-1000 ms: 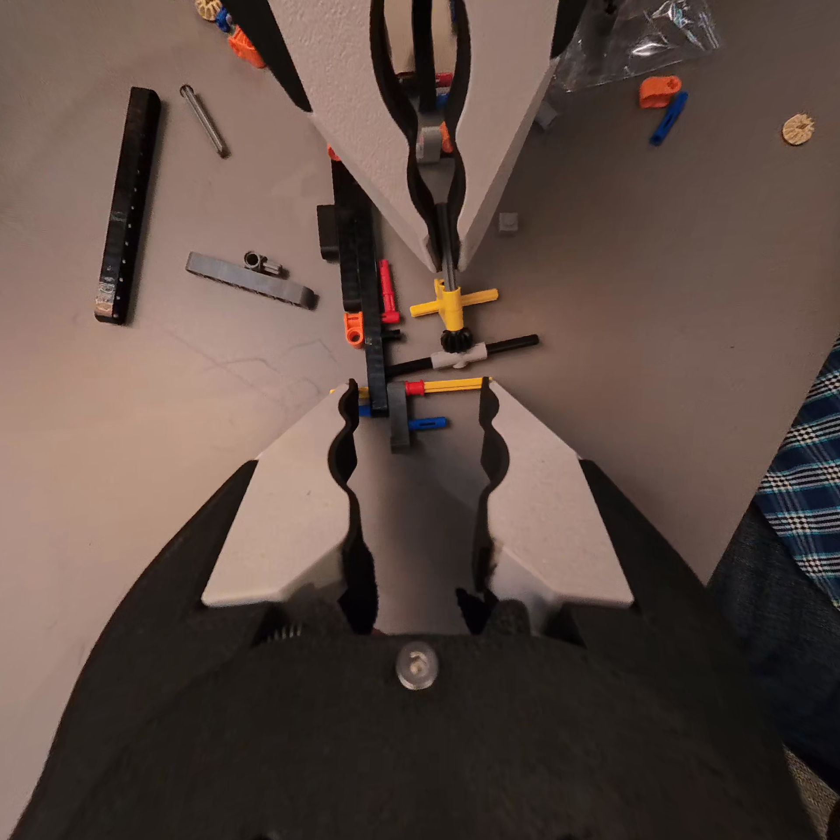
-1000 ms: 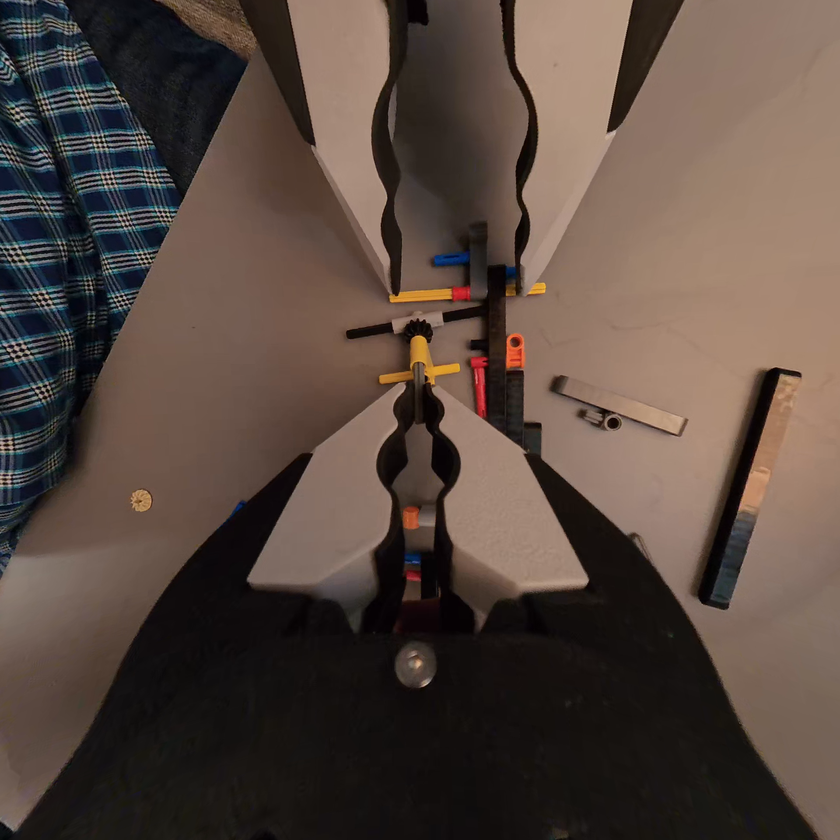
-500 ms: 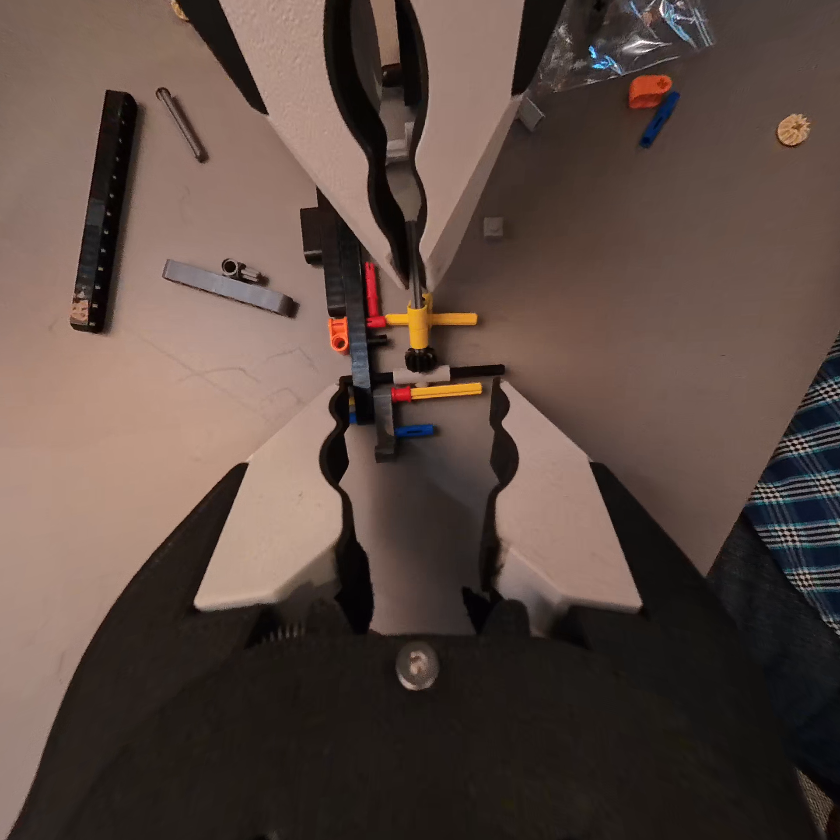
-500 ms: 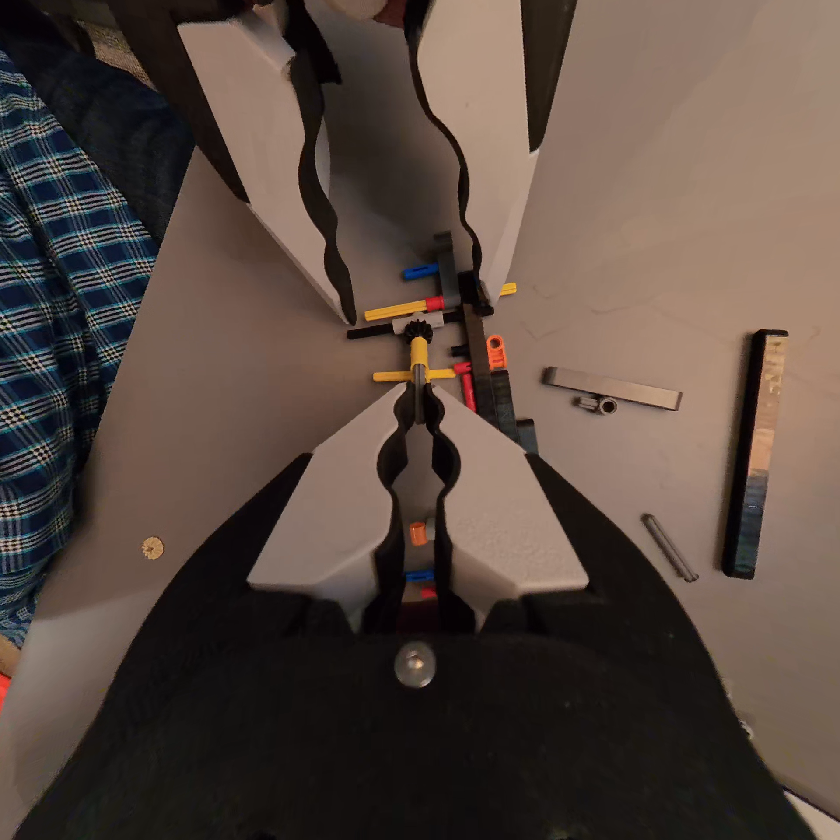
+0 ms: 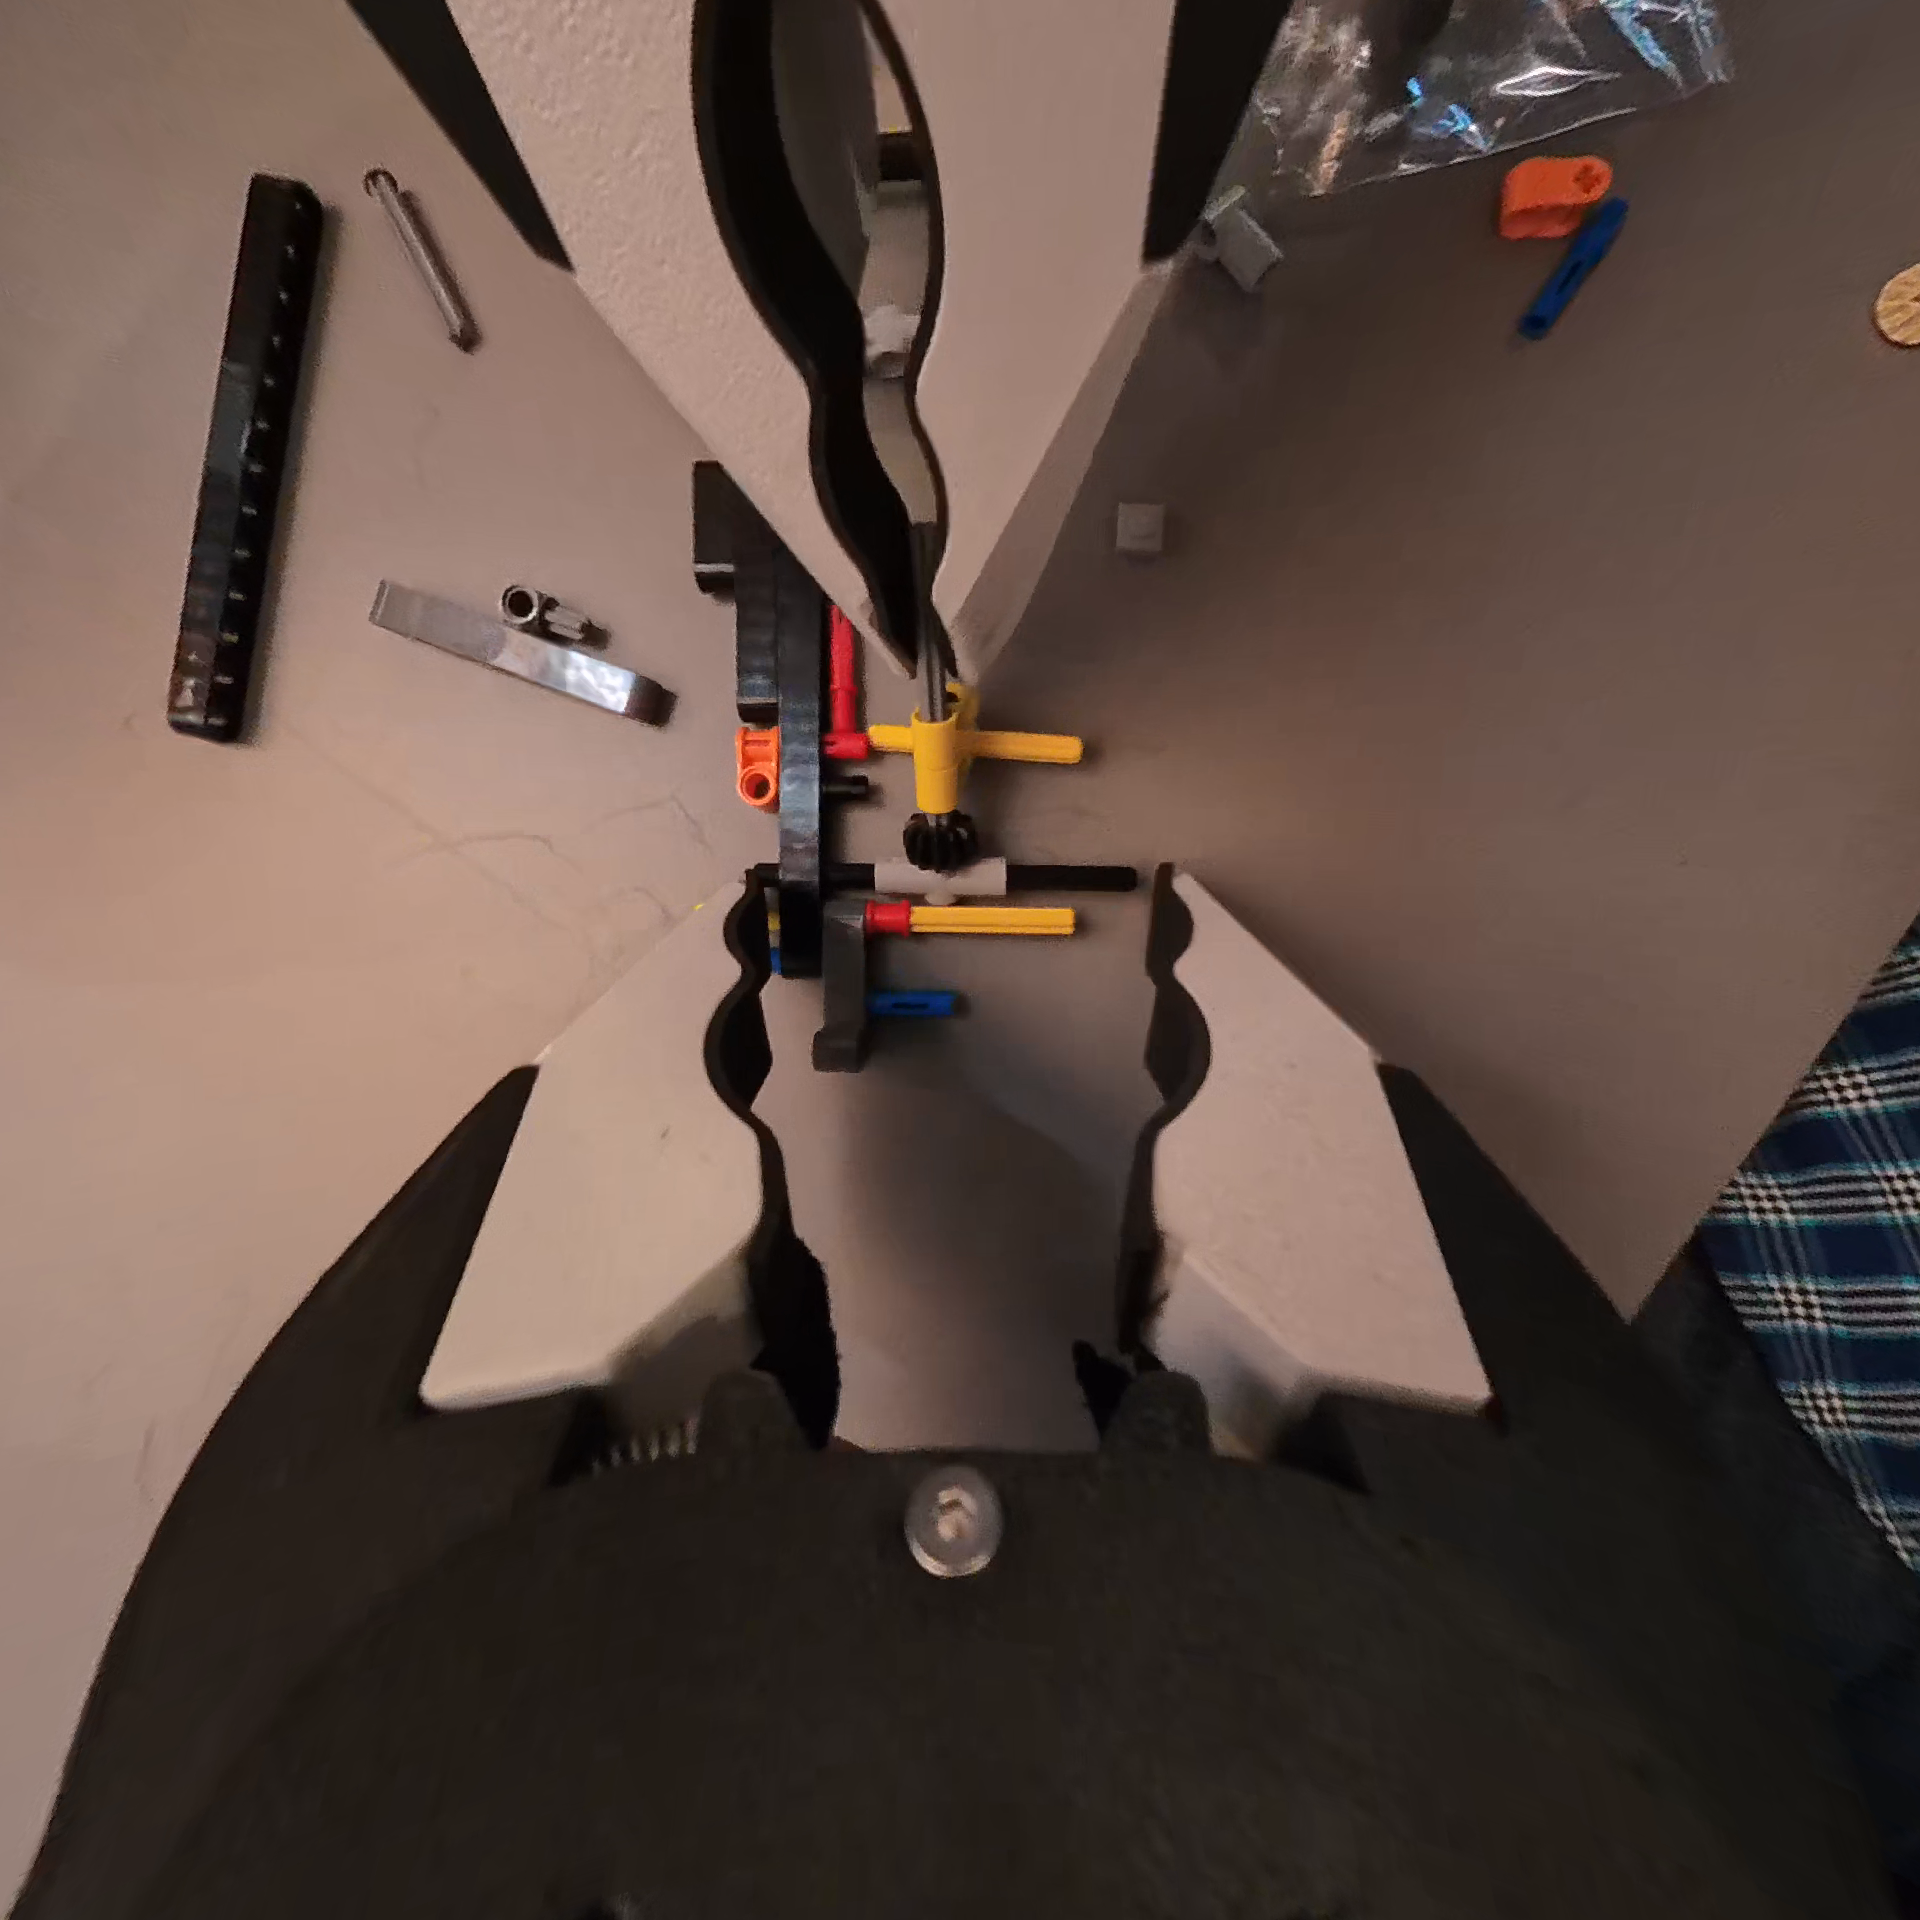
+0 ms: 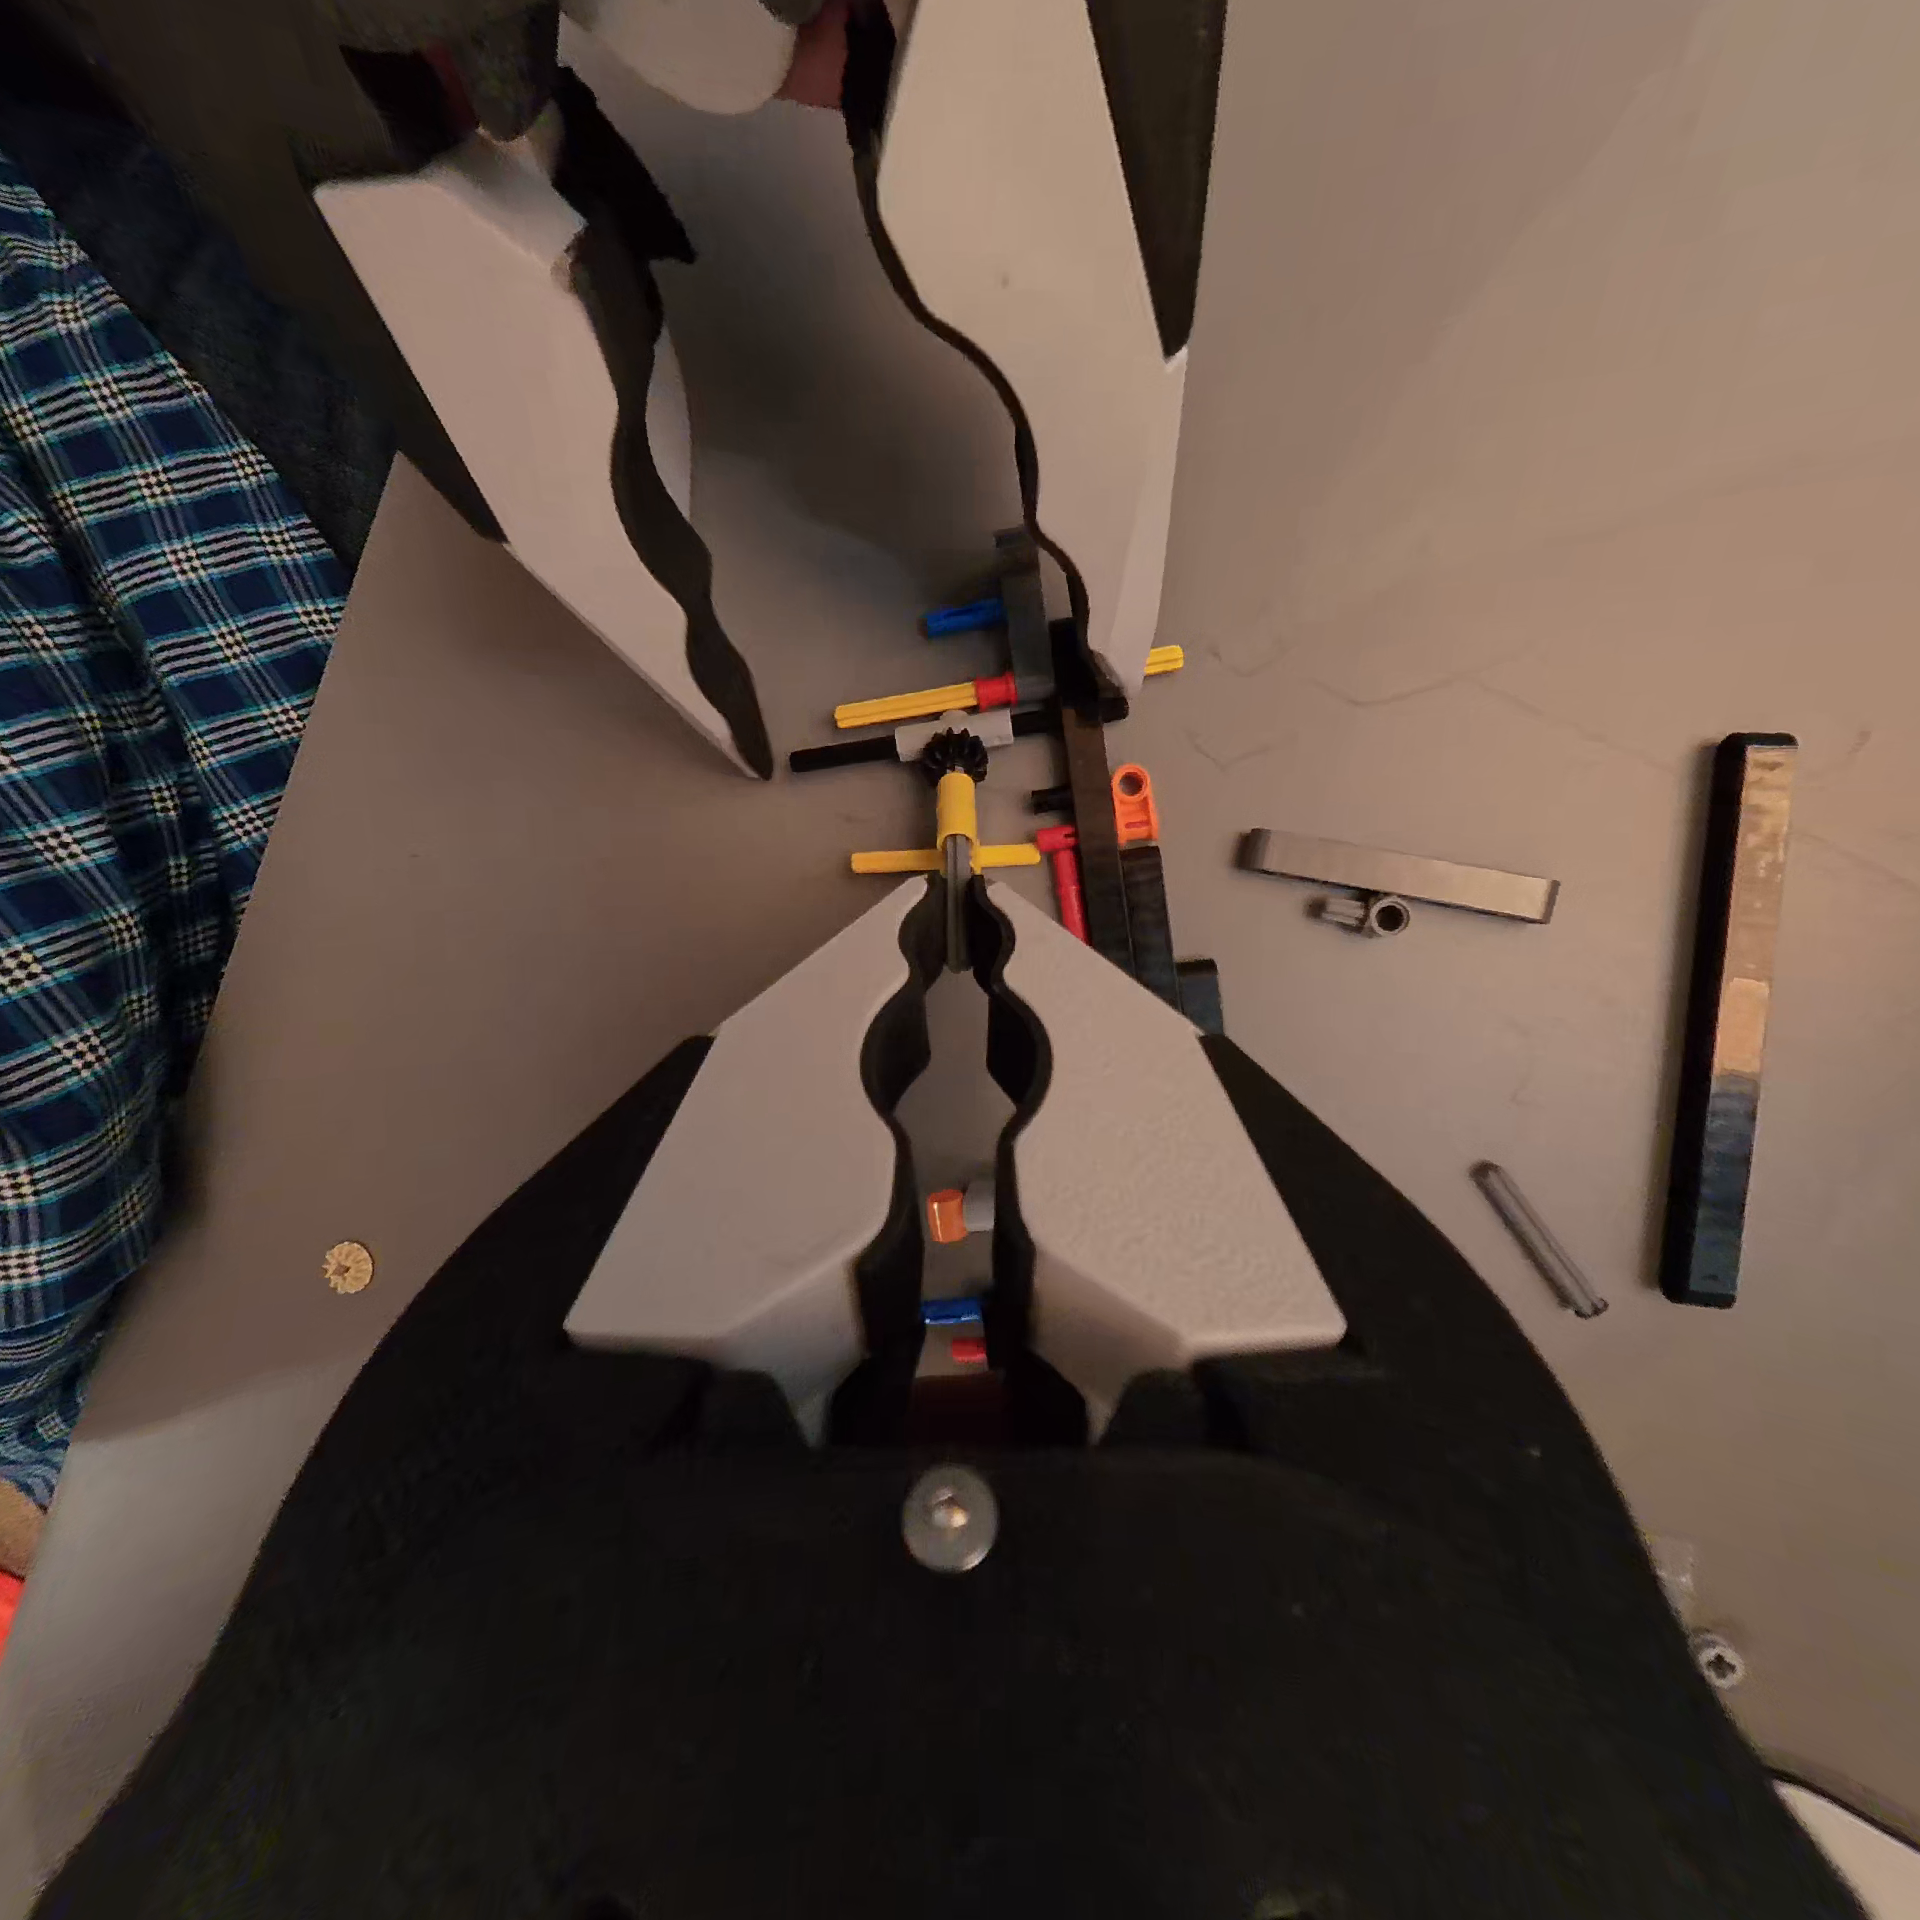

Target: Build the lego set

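Observation:
A partly built lego assembly lies on the grey table: a black beam (image 5: pixel 800 810) with a short grey beam (image 5: pixel 847 997), a yellow axle (image 5: pixel 987 920) and a blue pin (image 5: pixel 914 1003). My right gripper (image 6: pixel 954 894) is shut on a dark grey axle (image 6: pixel 956 925) that carries a yellow cross connector (image 6: pixel 956 821) and a black gear (image 6: pixel 954 753). The gear meets a light grey connector on a black axle (image 5: pixel 1070 878) crossing the beam. My left gripper (image 5: pixel 951 904) is open and straddles the assembly's near end; its left fingertip (image 5: pixel 743 914) is at the beam's end.
A long black beam (image 5: pixel 244 457), a grey beam (image 5: pixel 520 655) and a thin grey axle (image 5: pixel 421 255) lie to the left. A clear plastic bag (image 5: pixel 1455 83), an orange piece (image 5: pixel 1553 197) and a blue pin (image 5: pixel 1569 270) lie far right. A person's plaid clothing (image 5: pixel 1829 1247) is beyond the table edge. Left and right tips are no more than a few centimetres apart. Both grippers' tips are roughly 12 cm from the blue pin (image 5: pixel 1569 270).
My right gripper has carried the axle with connector and gear closer, and the black axle has swung level against the beam. My left gripper has moved forward around the assembly's end, still open.

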